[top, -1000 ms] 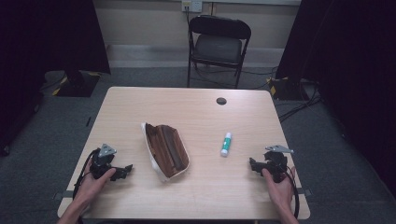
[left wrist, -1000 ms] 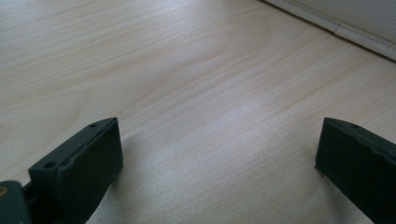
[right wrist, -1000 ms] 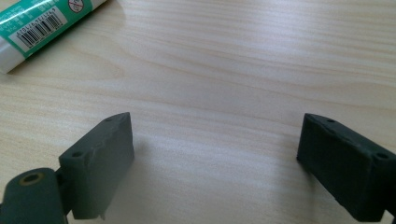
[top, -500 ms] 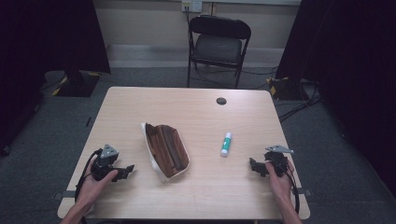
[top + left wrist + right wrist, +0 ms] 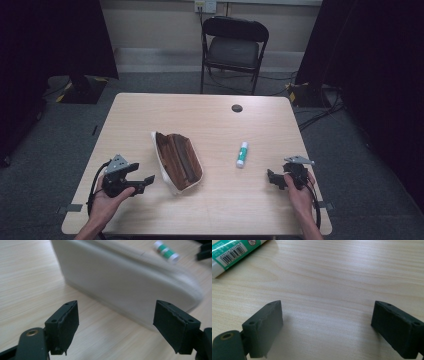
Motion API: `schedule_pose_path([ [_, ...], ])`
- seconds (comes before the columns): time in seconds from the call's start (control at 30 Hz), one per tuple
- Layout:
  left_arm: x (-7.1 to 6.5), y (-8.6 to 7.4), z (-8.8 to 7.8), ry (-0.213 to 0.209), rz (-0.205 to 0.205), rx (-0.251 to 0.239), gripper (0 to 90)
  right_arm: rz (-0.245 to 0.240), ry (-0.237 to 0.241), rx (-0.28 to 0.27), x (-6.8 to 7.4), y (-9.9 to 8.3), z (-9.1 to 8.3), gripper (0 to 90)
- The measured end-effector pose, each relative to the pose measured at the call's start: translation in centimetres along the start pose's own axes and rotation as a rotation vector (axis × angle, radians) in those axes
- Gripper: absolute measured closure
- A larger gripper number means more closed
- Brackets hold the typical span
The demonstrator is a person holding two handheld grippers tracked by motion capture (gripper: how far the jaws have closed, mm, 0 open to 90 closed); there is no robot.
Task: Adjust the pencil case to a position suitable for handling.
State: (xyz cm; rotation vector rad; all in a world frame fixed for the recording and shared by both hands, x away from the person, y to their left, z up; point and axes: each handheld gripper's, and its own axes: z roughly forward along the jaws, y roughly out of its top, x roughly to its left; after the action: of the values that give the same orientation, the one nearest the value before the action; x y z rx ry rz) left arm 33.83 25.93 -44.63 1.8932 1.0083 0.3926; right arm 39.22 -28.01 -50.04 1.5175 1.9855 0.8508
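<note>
Beside the pouch (image 5: pixel 177 161), which lies open near the middle of the table (image 5: pixel 210 117), nothing has yet been gripped or shifted. The pouch is seen resting on its side, its brown lining turned upward and its pale outer wall facing the left gripper (image 5: pixel 142 181). A glue stick (image 5: pixel 242 154) lies flat to the right of the pouch, apart from it, capped and untouched.

The left gripper is held just left of the pouch's near end, jaws spread wide and holding nothing; in the left gripper view the pale wall of the pouch (image 5: pixel 130 282) is framed between the jaws but not touched. The right gripper (image 5: pixel 274 179) is held right of the pouch, beyond the glue stick and nearer the front edge, jaws likewise spread and unloaded. In the right gripper view the glue stick (image 5: pixel 235 252) lies ahead and to the upper left, apart from the jaws.

The work is judged to be at its start: any grasp, and any placing of the glue stick into the pouch, remains to be done.

Bare tabletop is noted on all sides of the pouch. Both grippers are close to the front edge. A dark round spot (image 5: pixel 237 108) lies behind the pouch, well apart. A folding chair (image 5: pixel 234 47) stands beyond the far edge.
</note>
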Motion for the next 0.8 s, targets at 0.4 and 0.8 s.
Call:
schedule_pose_path([
  [0.4,-2.5,1.6,0.4,-0.061,0.001,-0.075,15.8,0.001,0.001,0.002,0.0,0.0,0.0,9.1],
  [0.8,-4.3,1.5,3.0,-0.056,0.065,-0.004,15.9,-0.001,0.005,0.001,0.0,0.0,0.0,9.1],
])
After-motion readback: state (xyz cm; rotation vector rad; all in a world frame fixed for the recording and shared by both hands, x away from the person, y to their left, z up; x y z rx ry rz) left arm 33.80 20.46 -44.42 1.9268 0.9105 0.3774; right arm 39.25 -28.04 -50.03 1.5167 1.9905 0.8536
